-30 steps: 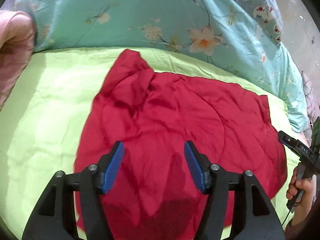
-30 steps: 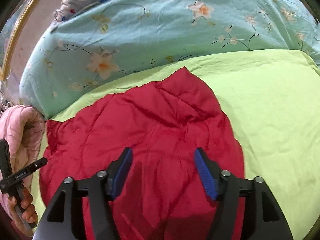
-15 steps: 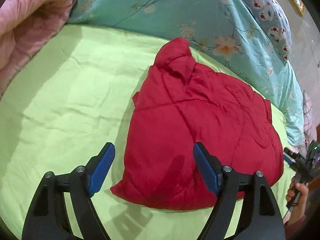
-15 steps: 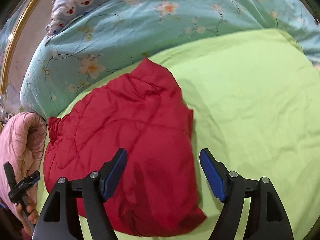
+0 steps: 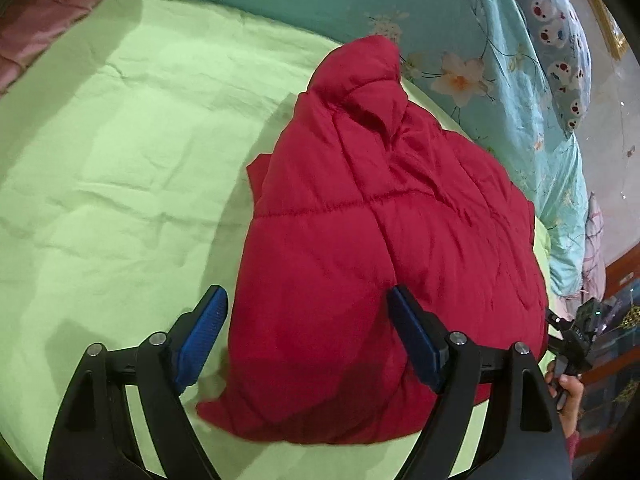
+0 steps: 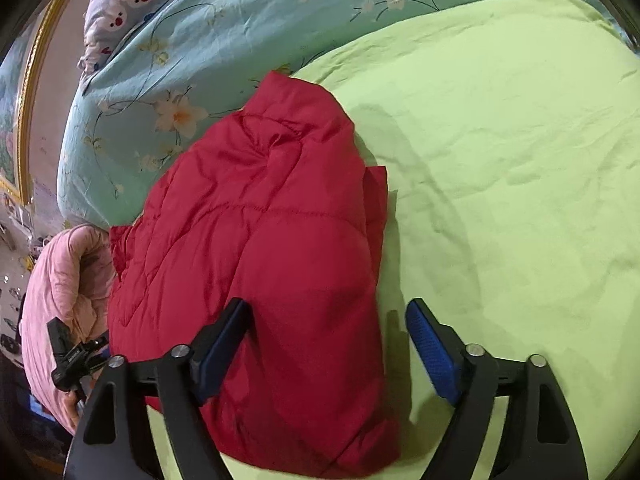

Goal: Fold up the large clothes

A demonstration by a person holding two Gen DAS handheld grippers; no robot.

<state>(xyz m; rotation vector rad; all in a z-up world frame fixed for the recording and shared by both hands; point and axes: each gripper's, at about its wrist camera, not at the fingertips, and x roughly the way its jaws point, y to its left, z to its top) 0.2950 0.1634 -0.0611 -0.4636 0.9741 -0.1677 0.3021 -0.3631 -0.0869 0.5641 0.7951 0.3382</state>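
One red jacket [image 5: 384, 248] lying folded on green sheet [image 5: 120, 160]; left gripper [image 5: 308, 336] and right gripper [image 6: 326, 340] both hovering above it, spread wide, gripping nothing.

Lime-green bedsheet [image 5: 120, 152] fills most of both views, creased, soft shadows across it. Turquoise floral quilt [image 5: 460, 40] bunched along top of frame, white-orange blossoms printed on it. Cartoon-print pillow [image 5: 560, 40], pale blue with white faces, upper right in left view, upper left in right view. Pink quilt [image 6: 56, 292] bundled at left edge of right view, upper left corner of left view. Gold picture frame [image 6: 24, 92] on pale wall, far left of right view. Lighting dim, indoor.
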